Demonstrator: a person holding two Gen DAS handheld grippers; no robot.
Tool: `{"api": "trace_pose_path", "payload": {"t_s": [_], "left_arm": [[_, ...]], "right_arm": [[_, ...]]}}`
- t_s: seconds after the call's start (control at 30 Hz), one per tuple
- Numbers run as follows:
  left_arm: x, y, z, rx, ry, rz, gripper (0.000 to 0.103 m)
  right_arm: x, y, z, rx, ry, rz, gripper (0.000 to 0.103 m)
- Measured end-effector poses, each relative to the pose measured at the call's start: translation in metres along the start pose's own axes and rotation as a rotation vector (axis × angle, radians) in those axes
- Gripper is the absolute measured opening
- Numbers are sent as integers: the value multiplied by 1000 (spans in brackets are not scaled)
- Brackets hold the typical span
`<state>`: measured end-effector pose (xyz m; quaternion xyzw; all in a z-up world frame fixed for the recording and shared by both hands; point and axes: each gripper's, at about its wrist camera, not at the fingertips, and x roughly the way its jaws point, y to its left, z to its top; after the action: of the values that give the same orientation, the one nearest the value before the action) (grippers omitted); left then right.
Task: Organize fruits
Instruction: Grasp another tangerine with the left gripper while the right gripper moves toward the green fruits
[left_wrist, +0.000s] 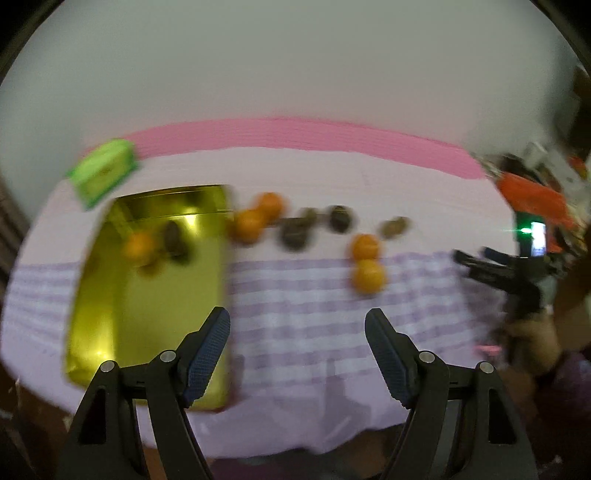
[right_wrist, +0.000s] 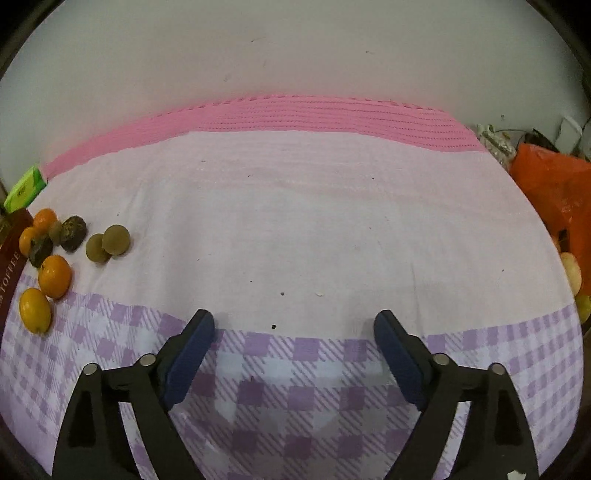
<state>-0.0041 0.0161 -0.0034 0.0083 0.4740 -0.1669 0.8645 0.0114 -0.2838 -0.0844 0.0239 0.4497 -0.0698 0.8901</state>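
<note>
Both grippers are hovering empty above the counter, which is lying under a pink and lilac checked cloth (right_wrist: 295, 229).

The left gripper (left_wrist: 297, 350) is holding its fingers (left_wrist: 207, 354) moderately apart, with nothing between them. The right gripper (right_wrist: 293, 354) is standing wide, its fingers (right_wrist: 190, 358) clear of everything; only bare cloth is showing in the gap.

In the left wrist view, a shiny gold rectangular metal tray (left_wrist: 110, 314) is lying at 9 o'clock. One small round orange citrus fruit (left_wrist: 138, 248) and one dark oval fruit (left_wrist: 173, 238) are already resting inside it, near its far end. The picture is blurred, so finer detail cannot be told.

The loose fruit is sitting on the cloth beyond the tray's right edge, toward 12 and 1 o'clock. In the right wrist view the same cluster is lying at 9 to 10 o'clock: several orange fruits (right_wrist: 54, 276), an oval yellow-orange one (right_wrist: 35, 311) nearest, two dark wrinkled ones (right_wrist: 73, 228) and two smooth olive-brown round ones (right_wrist: 116, 240) touching each other. A green box (left_wrist: 105, 173) is sitting past the tray.

Judgement: the sorting is only beginning. The fruits are looking light, small and prone to rolling; the citrus skins are probably firm but bruisable, the wrinkled ones softer. Each is best taken across its widest middle, squeezing gently.
</note>
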Motion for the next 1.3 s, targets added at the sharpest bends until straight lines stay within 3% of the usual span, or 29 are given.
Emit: {"api": "trace_pose_path", "payload": {"t_s": [0.07, 0.17, 0.57, 0.6, 0.7, 0.73, 0.9, 0.97, 1.0, 1.17, 1.3], "left_arm": [[19, -14, 10, 19, 37, -45, 76], [52, -32, 22, 60, 92, -53, 76], [115, -56, 37, 72, 177, -65, 70], [117, -56, 37, 66, 180, -71, 67], [131, -58, 33, 80, 206, -77, 41], [133, -58, 31, 83, 204, -79, 41], [119, -61, 21, 86, 163, -48, 40], [101, -56, 20, 52, 140, -88, 40], [91, -52, 19, 43, 124, -91, 40], [48, -33, 18, 2, 85, -117, 40], [30, -22, 17, -36, 67, -117, 40]], "right_arm": [[0, 1, 0, -5, -5, 2, 95], [4, -2, 3, -17, 4, 14, 99], [8, -3, 0, -17, 9, 24, 103], [8, -3, -1, -17, 9, 24, 103], [8, -3, 0, -17, 9, 24, 103], [8, -3, 0, -17, 9, 24, 103], [6, -4, 0, -9, -2, 34, 100], [-2, -3, 3, 7, -25, 110, 84], [-9, 4, 10, -7, -31, 177, 83], [-29, 63, 40, -250, -84, 405, 82], [-5, 95, 58, -457, -36, 417, 81]]}}
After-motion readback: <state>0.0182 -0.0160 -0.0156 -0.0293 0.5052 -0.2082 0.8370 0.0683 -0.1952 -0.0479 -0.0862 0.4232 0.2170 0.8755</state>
